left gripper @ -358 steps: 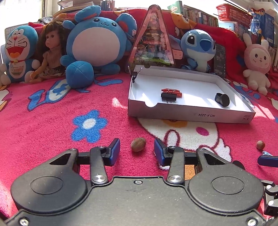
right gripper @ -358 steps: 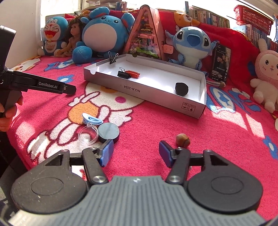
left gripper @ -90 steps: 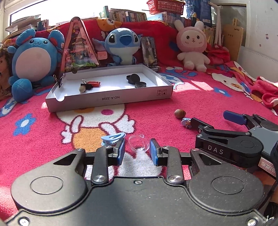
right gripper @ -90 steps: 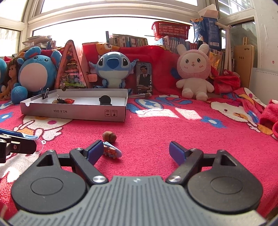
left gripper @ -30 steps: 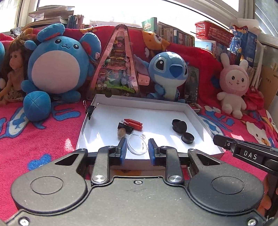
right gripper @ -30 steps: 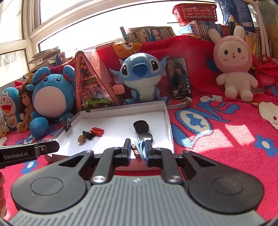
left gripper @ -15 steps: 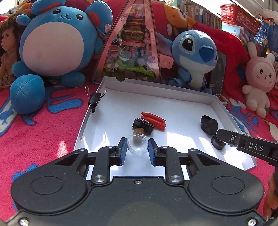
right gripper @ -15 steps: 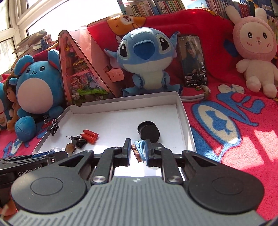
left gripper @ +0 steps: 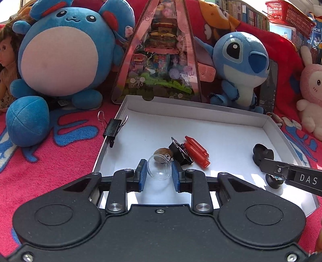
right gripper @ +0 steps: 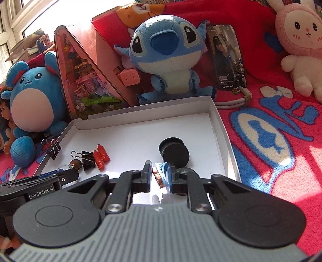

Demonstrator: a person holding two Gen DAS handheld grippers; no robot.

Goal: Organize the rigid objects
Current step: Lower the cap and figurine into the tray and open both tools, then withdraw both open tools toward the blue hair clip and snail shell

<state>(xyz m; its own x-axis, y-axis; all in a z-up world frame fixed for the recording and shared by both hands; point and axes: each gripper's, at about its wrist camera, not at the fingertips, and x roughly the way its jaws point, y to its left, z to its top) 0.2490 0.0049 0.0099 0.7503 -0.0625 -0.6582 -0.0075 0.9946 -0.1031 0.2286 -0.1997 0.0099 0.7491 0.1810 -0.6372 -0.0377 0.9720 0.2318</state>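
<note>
Both grippers are now low over the white box (left gripper: 277, 129). The left gripper (left gripper: 159, 173) pinches a clear dome (left gripper: 159, 168); the right gripper (right gripper: 160, 176) pinches a small blue toy (right gripper: 163, 175). Both look ready to drop in.

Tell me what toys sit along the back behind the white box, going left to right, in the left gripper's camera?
Doll → round blue plush → pink triangle playhouse → blue big-eared plush → pink bunny.

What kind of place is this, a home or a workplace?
Most likely a home, perhaps a bedroom or a child's room. Plush toys such as the blue Stitch toy and the pink rabbit toy sit on a red cartoon blanket, with bookshelves behind.
</note>
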